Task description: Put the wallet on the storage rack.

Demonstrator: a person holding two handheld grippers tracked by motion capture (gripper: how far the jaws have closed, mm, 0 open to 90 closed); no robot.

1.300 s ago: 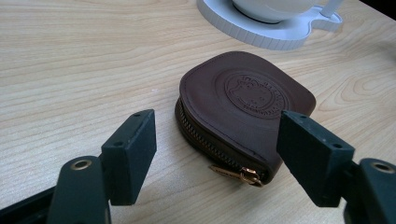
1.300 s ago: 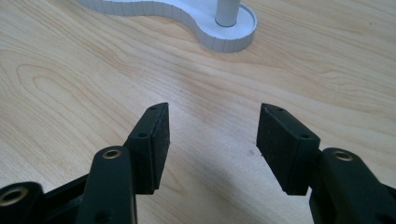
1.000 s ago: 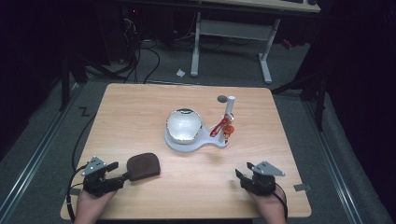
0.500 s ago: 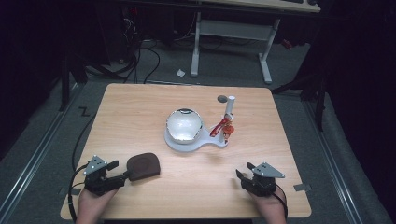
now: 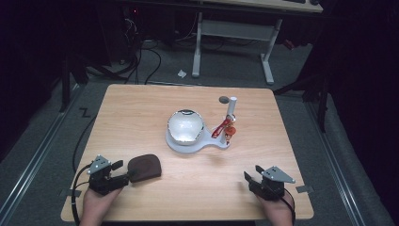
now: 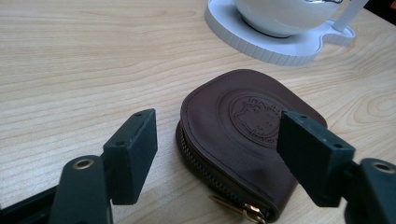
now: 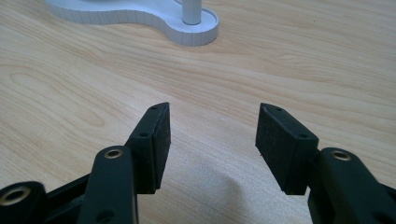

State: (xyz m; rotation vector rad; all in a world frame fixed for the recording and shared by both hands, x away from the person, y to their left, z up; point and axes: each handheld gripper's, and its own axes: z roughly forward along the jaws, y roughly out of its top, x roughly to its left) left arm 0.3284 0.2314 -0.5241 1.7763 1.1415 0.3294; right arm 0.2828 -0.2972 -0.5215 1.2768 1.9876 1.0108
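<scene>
Pouch (image 6: 252,140) sits lower left on the surface (image 5: 141,113), right between my left gripper (image 6: 217,151) fingers, spread wide, not gripping. My right gripper (image 7: 212,135) is wide too, holding nothing.

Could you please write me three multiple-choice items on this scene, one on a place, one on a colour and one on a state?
1. Where does the pouch lie?
A. beside the left gripper
B. on the white stand
C. at the table's far edge

2. What colour is the pouch?
A. white
B. dark brown
C. red

3. How does the right gripper stand?
A. shut on the pouch
B. shut on nothing
C. open over bare table

Answers: 1 A, the left gripper view shows the pouch just ahead of its open jaws; 2 B, its leather reads dark brown; 3 C, wood grain shows between its parted jaws.
</scene>
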